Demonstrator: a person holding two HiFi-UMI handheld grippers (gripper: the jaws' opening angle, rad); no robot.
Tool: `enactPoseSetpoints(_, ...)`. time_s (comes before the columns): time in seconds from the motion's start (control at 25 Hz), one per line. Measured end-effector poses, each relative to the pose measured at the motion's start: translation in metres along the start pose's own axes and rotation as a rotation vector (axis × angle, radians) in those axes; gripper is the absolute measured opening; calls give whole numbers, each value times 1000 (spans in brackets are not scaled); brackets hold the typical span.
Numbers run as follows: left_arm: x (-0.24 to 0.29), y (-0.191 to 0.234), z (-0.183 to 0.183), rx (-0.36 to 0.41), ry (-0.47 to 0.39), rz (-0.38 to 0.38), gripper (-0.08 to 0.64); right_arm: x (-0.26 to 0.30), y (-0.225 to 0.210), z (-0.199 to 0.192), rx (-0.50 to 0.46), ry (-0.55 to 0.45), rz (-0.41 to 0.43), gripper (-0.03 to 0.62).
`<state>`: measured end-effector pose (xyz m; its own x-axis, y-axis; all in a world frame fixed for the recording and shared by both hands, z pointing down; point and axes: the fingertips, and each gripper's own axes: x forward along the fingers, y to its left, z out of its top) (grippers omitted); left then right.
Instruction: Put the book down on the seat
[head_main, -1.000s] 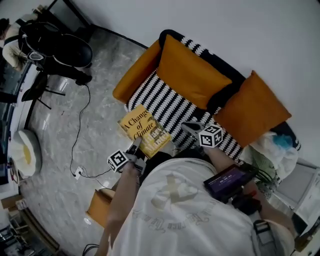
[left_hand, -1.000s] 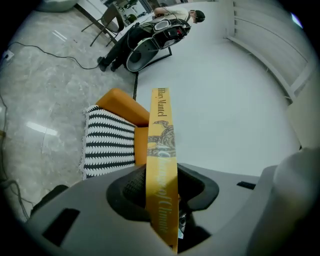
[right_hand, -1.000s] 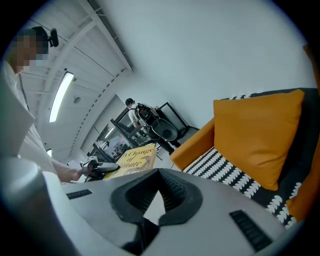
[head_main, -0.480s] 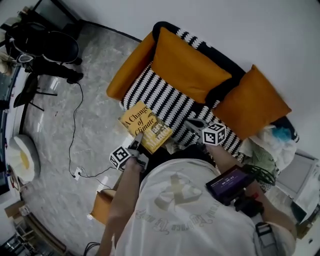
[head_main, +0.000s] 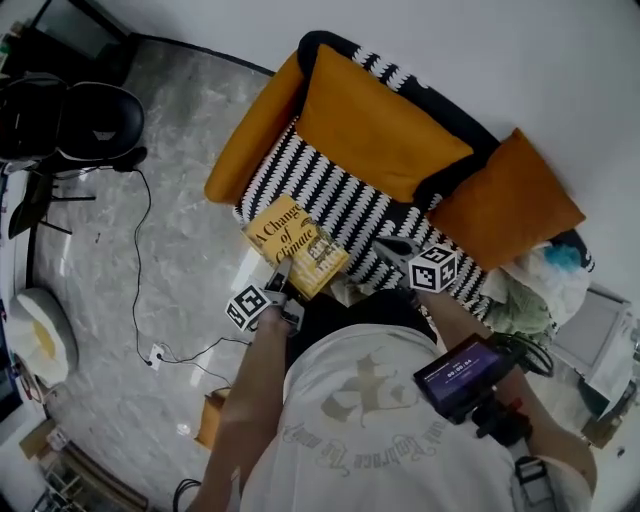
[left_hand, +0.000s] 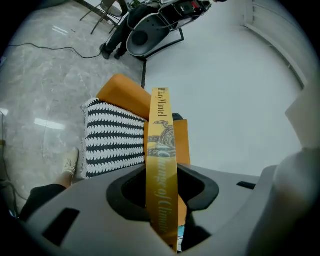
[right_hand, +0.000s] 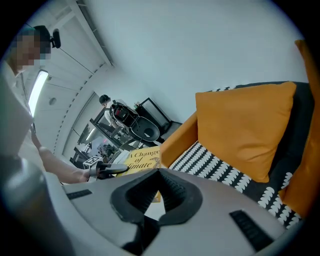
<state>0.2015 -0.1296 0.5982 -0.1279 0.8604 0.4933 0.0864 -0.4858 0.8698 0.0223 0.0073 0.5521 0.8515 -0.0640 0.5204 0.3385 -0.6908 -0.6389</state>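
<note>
A yellow book (head_main: 295, 245) hangs tilted over the front left corner of the black-and-white striped seat (head_main: 335, 200), partly above the floor. My left gripper (head_main: 281, 279) is shut on its near edge. In the left gripper view the book's spine (left_hand: 162, 165) stands upright between the jaws of the left gripper (left_hand: 161, 190), with the seat (left_hand: 112, 140) beyond it. My right gripper (head_main: 386, 249) hovers over the seat's front edge, to the right of the book. In its own view the right gripper (right_hand: 159, 173) has its tips meeting on nothing, and the book (right_hand: 142, 159) shows to the left.
Two orange cushions (head_main: 375, 125) (head_main: 505, 215) lean on the sofa's back, and an orange armrest (head_main: 250, 130) bounds the seat at the left. A cable (head_main: 140, 260) runs across the marble floor. A black chair (head_main: 95, 120) stands at far left and bags (head_main: 545, 285) lie at right.
The left gripper has sunk a little with the book, closer to the seat's front corner. The right gripper has shifted slightly. The head view has swung, so the sofa sits higher in the frame.
</note>
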Motion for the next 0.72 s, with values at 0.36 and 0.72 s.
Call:
enactPoseSetpoints(0.36,25,25,16,-27,66,20,147,21,-5,-5,55,19,-63,14)
enactPoseSetpoints(0.72,54,43,-4,-48,71,56,147,32,-31,-18,81,46,-43,14)
